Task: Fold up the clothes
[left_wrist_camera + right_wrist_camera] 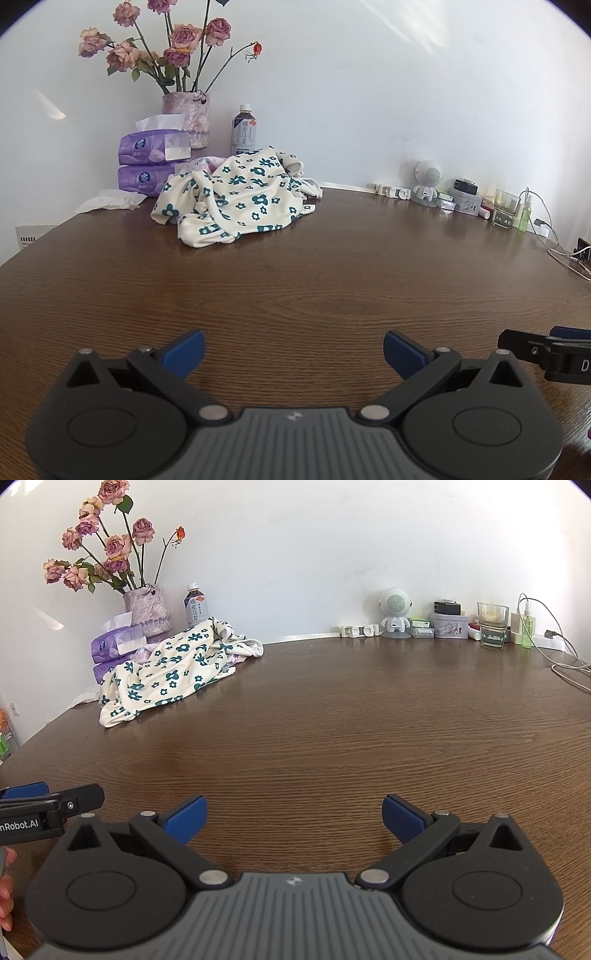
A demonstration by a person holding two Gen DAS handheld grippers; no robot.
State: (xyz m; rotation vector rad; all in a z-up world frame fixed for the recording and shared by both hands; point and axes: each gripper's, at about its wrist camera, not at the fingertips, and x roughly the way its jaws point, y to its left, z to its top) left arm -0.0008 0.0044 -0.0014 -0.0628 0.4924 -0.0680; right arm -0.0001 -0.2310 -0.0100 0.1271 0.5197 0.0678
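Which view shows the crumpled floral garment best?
The left wrist view: the floral garment sits nearer the centre, larger, with its folds and the pink cloth under it readable. The right wrist view shows the same heap off to the left, smaller and more skewed. Neither claw touches it.

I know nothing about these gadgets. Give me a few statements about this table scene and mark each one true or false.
1. Both the left gripper and the right gripper stand open and hold nothing. True.
2. The flowered garment lies neatly folded. False: it sits in a crumpled heap.
3. A vase of roses stands behind the garment, near the wall. True.
4. The tissue packs are green. False: they are purple.
5. A gripper is touching the garment. False: both are apart from it, over bare table.
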